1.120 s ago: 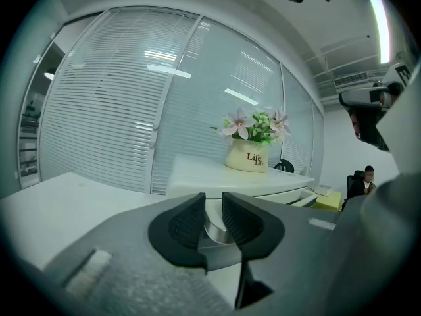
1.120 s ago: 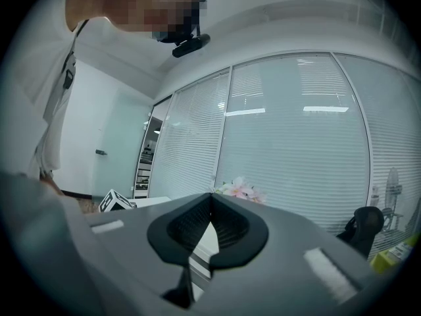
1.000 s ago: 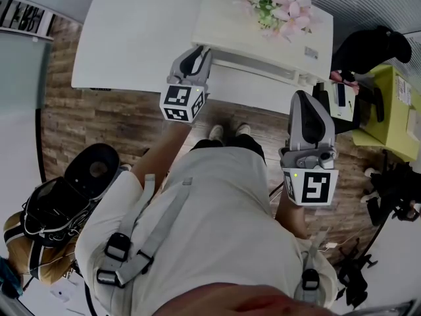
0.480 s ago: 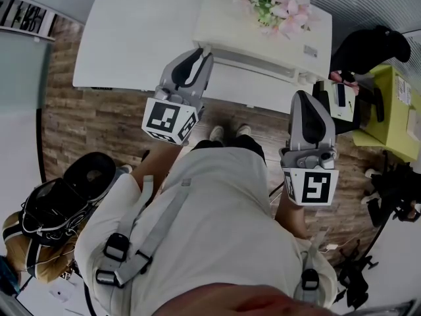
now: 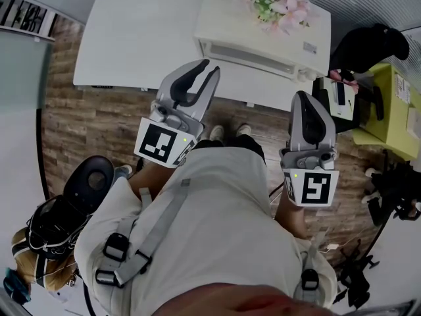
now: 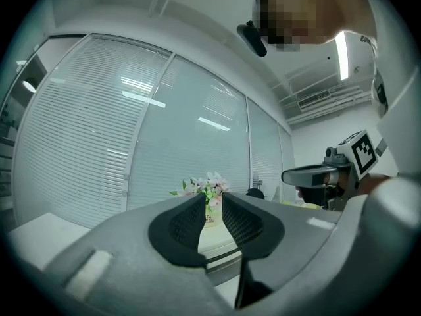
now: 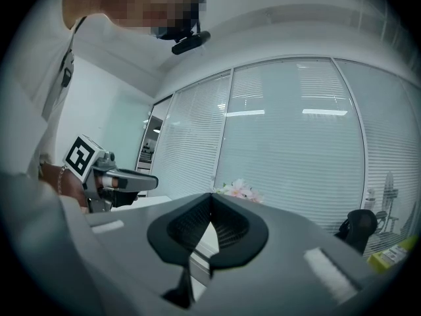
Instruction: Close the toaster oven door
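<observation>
With your left tongs [image 6: 212,199] apart and empty and your right tongs [image 7: 210,199] pinched together, check the toaster oven [image 5: 256,35] on the counter [image 5: 131,38]: its door [image 5: 253,56] seems closed, so push gently only if a gap shows.

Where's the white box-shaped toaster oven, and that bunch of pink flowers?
White toaster oven [image 5: 256,31]: head view, bare top panel.
Pink flowers [image 5: 286,8]: head view, a blossom.

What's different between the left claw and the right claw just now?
The left claw has jaws slightly apart; the right claw has them pressed together. The left claw leans toward the toaster oven; the right claw sits farther back, pointing straight ahead. Both are empty.
</observation>
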Tool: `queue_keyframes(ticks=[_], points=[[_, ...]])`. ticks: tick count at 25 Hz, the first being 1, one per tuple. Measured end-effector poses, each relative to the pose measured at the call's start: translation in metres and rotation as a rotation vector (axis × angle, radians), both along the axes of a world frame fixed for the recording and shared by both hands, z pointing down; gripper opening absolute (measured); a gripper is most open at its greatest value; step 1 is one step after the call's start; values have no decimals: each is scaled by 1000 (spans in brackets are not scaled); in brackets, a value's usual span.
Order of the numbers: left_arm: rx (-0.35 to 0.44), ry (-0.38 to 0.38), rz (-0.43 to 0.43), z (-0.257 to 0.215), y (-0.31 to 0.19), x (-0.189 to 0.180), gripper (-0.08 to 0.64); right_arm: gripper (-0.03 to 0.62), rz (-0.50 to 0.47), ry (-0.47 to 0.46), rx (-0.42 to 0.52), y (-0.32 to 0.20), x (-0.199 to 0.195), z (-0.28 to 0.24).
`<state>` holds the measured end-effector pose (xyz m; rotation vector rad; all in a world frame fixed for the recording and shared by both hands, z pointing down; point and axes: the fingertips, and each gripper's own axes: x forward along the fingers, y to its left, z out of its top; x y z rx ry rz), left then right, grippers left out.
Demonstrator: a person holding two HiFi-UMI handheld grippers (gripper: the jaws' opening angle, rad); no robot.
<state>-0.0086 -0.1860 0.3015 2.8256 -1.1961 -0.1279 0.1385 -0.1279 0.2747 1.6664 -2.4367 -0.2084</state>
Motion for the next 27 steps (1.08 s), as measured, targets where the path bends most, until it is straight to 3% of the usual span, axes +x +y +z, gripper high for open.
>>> queue_keyframes(ticks=[27], points=[[-4,33,19,-13,26,-10,80,5,-4,27,7,21,-14,-3]])
